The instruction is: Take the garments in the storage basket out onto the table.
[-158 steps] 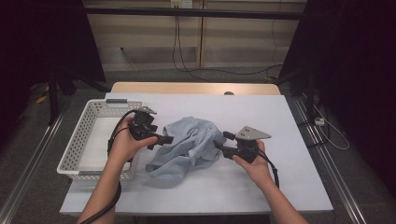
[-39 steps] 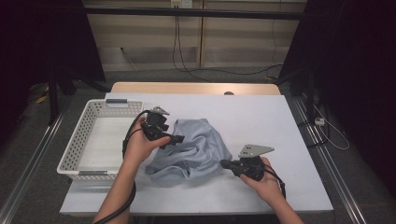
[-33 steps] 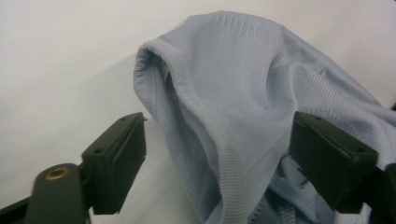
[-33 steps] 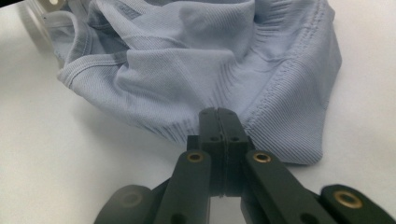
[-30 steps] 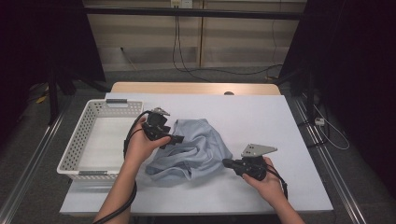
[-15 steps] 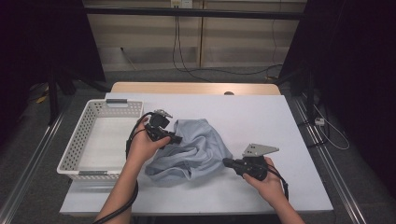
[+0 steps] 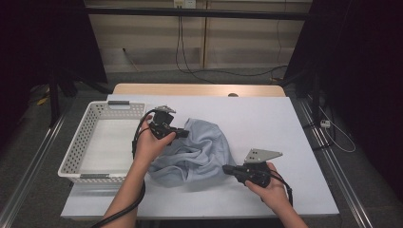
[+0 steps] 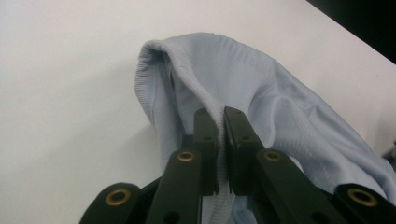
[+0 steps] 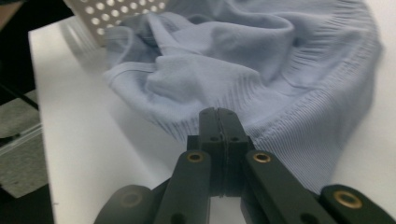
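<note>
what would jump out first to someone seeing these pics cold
A crumpled pale blue garment lies mid-table on the white table top, with a person's two hands working it. The left gripper has just been closing and pinches the ribbed hem between its jaws at the garment's far left edge; the right gripper is shut against the near right edge. A white perforated basket sits at the left.

We cannot tell what kind of garment the crumpled pale blue cloth (image 7: 197, 152) is, since its folds bury its shape. In the left gripper view the cloth's (image 8: 261, 98) lower part runs off the bottom and right edges. In the right gripper view the white basket (image 9: 119, 16) is cut off at the top, and whether the closed jaws pinch the hem (image 9: 280, 135) stays hidden behind them.
</note>
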The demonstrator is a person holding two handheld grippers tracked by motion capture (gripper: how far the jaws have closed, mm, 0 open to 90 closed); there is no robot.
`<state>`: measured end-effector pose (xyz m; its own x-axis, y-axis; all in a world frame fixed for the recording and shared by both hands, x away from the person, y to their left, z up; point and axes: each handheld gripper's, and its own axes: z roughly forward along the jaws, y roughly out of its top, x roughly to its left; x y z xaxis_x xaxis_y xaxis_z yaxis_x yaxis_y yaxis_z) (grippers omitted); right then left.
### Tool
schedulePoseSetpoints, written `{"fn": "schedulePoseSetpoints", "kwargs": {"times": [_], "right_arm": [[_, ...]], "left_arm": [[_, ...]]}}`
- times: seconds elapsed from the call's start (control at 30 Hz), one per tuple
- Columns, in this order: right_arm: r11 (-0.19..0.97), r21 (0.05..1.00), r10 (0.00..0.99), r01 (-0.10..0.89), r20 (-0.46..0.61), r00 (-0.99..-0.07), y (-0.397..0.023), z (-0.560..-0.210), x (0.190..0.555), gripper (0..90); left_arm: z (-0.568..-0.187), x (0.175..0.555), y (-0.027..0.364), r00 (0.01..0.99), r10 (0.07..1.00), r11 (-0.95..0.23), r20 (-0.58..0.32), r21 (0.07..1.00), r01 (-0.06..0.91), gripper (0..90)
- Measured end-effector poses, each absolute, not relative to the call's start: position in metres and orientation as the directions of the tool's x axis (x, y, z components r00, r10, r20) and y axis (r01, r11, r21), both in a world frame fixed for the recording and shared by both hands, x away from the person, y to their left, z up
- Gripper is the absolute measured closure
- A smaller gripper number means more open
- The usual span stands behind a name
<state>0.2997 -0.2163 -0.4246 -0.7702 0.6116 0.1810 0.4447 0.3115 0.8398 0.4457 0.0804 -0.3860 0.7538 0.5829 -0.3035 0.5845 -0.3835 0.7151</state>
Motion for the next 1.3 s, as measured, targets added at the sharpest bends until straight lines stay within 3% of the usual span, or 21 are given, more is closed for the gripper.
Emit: {"fn": "schedulePoseSetpoints", "kwargs": {"times": [0.2,0.23,0.3,0.5,0.67,0.87,1.23,1.3], "right_arm": [[0.322,0.843,0.572,0.431,0.190,-0.798,-0.203,-0.419,0.294,90.0],[0.323,0.846,0.572,0.425,0.184,-0.800,-0.201,-0.420,0.294,87.1],[0.319,0.850,0.568,0.419,0.183,-0.803,-0.199,-0.418,0.295,71.2],[0.282,0.871,0.629,0.402,0.149,-0.763,-0.207,-0.409,0.303,54.2],[0.245,0.867,0.729,0.434,0.131,-0.672,-0.218,-0.411,0.323,36.5],[0.224,0.855,0.797,0.468,0.116,-0.593,-0.224,-0.420,0.350,28.8],[0.270,0.828,0.810,0.493,0.082,-0.581,-0.190,-0.424,0.390,34.4],[0.281,0.824,0.808,0.492,0.073,-0.584,-0.185,-0.424,0.395,42.0]], "left_arm": [[-0.383,0.444,0.071,0.774,0.559,-0.389,-0.298,0.730,0.562,84.6],[-0.382,0.444,0.070,0.776,0.556,-0.388,-0.298,0.732,0.560,84.7],[-0.380,0.443,0.069,0.783,0.551,-0.395,-0.290,0.735,0.550,84.7],[-0.382,0.442,0.072,0.779,0.552,-0.394,-0.299,0.730,0.559,84.7],[-0.383,0.442,0.074,0.775,0.554,-0.393,-0.303,0.726,0.564,84.7],[-0.381,0.441,0.073,0.783,0.546,-0.399,-0.300,0.728,0.557,84.7],[-0.381,0.441,0.071,0.785,0.546,-0.408,-0.292,0.726,0.553,84.2],[-0.381,0.440,0.070,0.793,0.539,-0.417,-0.283,0.729,0.543,83.9]]}}
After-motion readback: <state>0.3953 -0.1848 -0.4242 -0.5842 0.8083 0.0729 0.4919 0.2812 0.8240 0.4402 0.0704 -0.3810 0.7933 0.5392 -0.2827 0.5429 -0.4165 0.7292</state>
